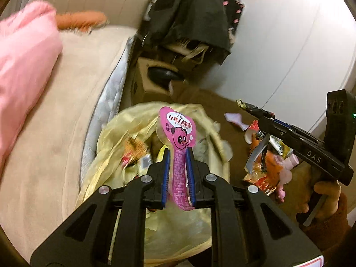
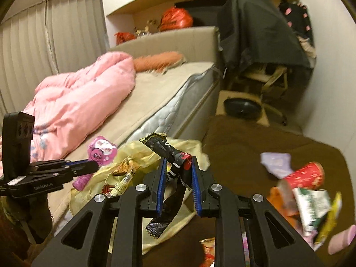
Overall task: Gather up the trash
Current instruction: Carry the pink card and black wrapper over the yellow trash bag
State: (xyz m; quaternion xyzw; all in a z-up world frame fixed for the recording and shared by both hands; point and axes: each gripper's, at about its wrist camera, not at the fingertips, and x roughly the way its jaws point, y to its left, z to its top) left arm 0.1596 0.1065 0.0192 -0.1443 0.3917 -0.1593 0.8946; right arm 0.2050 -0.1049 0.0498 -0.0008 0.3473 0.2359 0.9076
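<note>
The step in hand is, I judge, the drop-off: both tongs carry a piece of trash and are brought to the yellow trash bag (image 1: 133, 138), which lies open on the floor just beside the bed (image 1: 66, 102). The left tongs (image 1: 178, 155) are clamped on the pink wrapper (image 1: 180, 138), held by its narrow stem w/ the wide printed end sticking up, right above the bag mouth. The right tongs (image 2: 178, 164) are clamped on the black wrapper (image 2: 171, 155), crumpled, its ends hanging out above and below the pads; it hangs over the bag edge on the side away from the bed. Next move, I think: bring each wrapper well over the bag opening, then let the pads go apart so it falls inside, not on the rim. Both tongs point down at a slant toward the bag. More trash, incl. a red cup (image 2: 304, 175), lies on the brown floor, well apart from the bag, on the side away from the bed.
</note>
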